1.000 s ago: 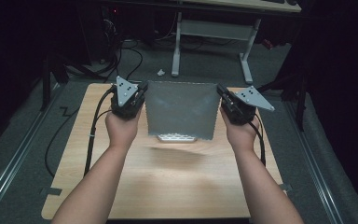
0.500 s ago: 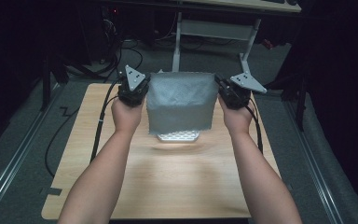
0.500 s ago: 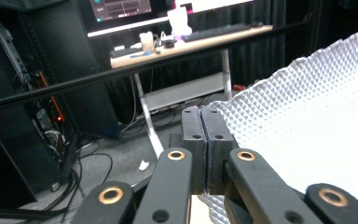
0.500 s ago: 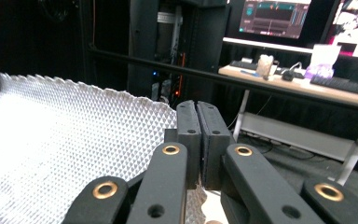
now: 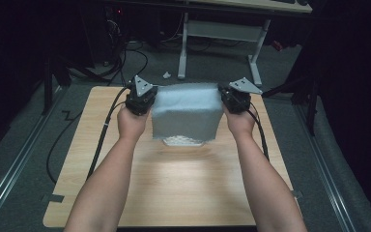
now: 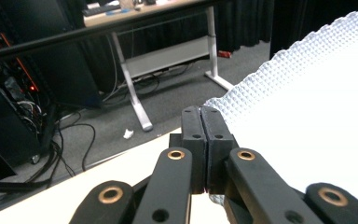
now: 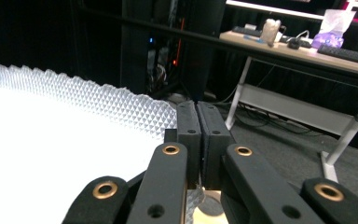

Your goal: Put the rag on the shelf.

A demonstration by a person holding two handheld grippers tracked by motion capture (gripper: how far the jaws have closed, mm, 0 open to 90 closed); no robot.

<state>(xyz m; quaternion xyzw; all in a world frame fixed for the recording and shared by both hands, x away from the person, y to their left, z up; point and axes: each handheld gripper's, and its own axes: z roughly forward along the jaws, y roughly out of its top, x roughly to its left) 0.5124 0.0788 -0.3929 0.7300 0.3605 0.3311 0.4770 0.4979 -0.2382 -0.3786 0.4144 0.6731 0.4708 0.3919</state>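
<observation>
Cloth (image 5: 186, 113) hangs stretched between the two hands above the far half of the worktop (image 5: 174, 183), a pale grey sheet with a waffle-like embossed texture. From the middle of the worktop it sits towards twelve o'clock, its top edge pulled taut from one hand to the other. Its lower edge droops to a bright patch that seems to be resting on the wood, though from above I can't be sure it touches.

Left tongs (image 5: 147, 99) are pressed fully together on the cloth's top corner at about eleven o'clock; in the left gripper view (image 6: 200, 116) the two black jaws meet with the textured edge pinched in at their right side. Right tongs (image 5: 224, 99) are likewise clamped tight on the opposite top corner at about one o'clock, and the right gripper view (image 7: 198, 112) has the fabric running off to the left of the closed jaws.

Holding both upper corners apart like this keeps the sheet flat and free of creases, which I'd judge suits laying it out or folding it squarely on the wood.

No brand, label or legible writing turns up on the cloth, the tongs or the worktop.
</observation>
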